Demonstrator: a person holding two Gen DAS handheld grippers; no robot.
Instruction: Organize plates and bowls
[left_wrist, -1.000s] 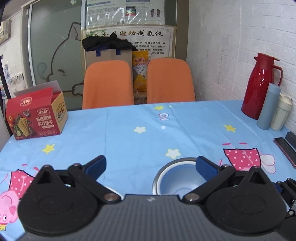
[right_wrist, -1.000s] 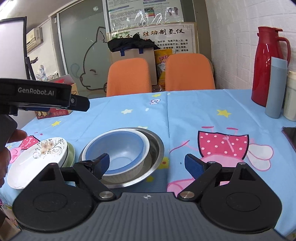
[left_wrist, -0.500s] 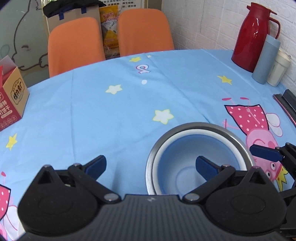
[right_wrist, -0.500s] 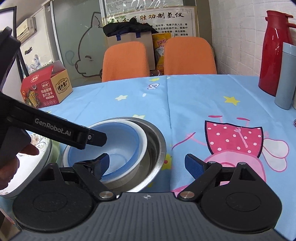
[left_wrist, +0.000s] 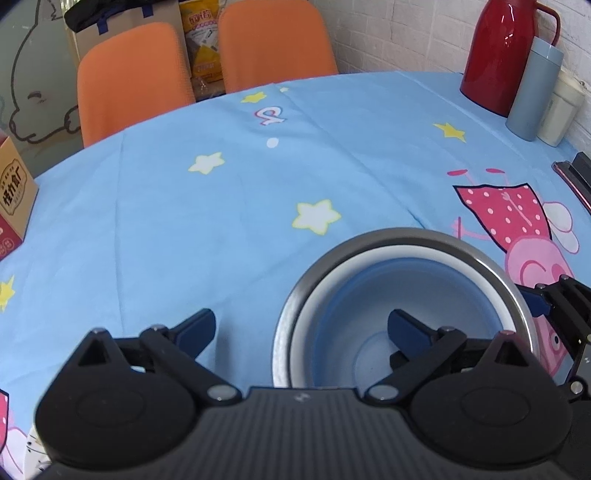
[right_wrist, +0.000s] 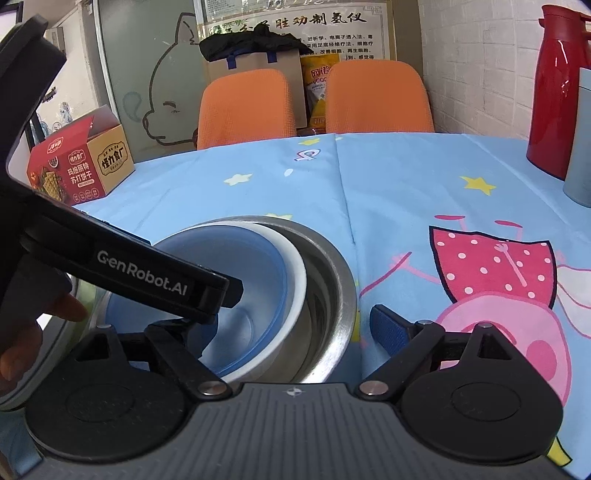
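Standing at the far left edge of the worktop (right_wrist: 406, 177): a red and tan snack carton (right_wrist: 79, 164) with its flap raised, printed in Chinese characters, "怪力食厂" on the tan end panel and larger white characters on the red face.

Lying at the near left edge, half hidden behind the left tool's arm: a pale plate (right_wrist: 48, 354), only its rim showing.

Reaching in from the left across the bowls: the left tool (left_wrist: 301, 326), fingers spread wide and gripping nothing, one blue pad over the tablecloth and the other hanging inside the blue bowl (left_wrist: 402, 295); "GenRobot.AI" reading in white along its black arm in the right wrist view.

Sitting near the front edge, about mid-width: three nested bowls, the blue bowl innermost, a white bowl (right_wrist: 295, 262) around it, and a steel bowl (right_wrist: 332, 273) outermost.

Hovering just right of those: the right tool (right_wrist: 291, 330), fingers also wide apart and empty, straddling the near right rim of the steel bowl, left pad largely hidden behind the other tool's arm.

Showing beyond the far edge: two orange chair backs (right_wrist: 245, 105), a cardboard box draped with a black garment, a yellow snack bag, and a wall poster headed by large Chinese characters.

Standing at the far right corner against the white brick wall: a red thermos jug (left_wrist: 506, 55), a grey-blue flask (left_wrist: 535, 88) just beside it, then a cream cup (left_wrist: 559, 107).
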